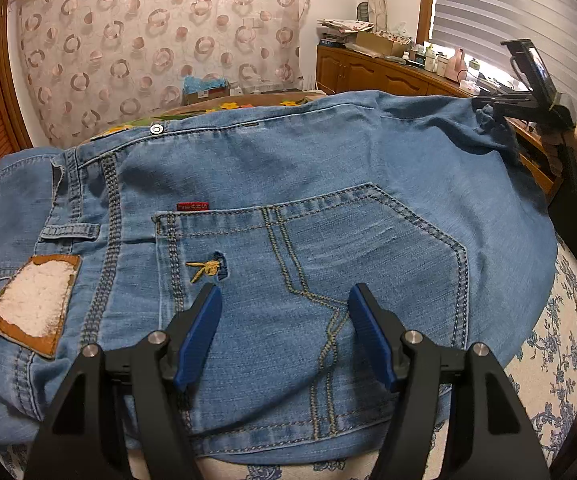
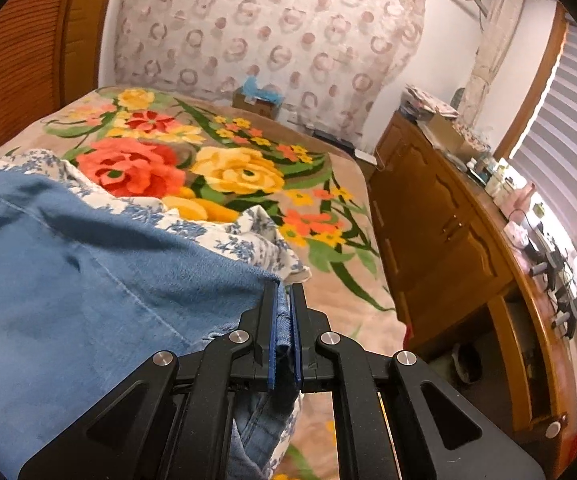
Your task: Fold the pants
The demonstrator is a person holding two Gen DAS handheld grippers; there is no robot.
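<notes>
Lying spread on a blue-flowered white sheet (image 1: pixel 560 312), the pants (image 1: pixel 288 184) are showing faded blue denim, a back pocket (image 1: pixel 312 280) with yellow embroidery and a worn leather patch (image 1: pixel 32 304). A small red tag (image 1: pixel 191 207) is sitting above the pocket (its lettering too small to read). The left gripper (image 1: pixel 284 320) is hovering over the pocket, jaws wide. The right gripper (image 2: pixel 283 320) is pinching a denim edge, lifted. Beyond, a floral blanket (image 2: pixel 224 168) is covering the bed beside a cluttered wooden cabinet (image 2: pixel 440 216).

Black gripper (image 1: pixel 284 300) frames, blue pads (image 1: pixel 202 328), silver screws.
</notes>
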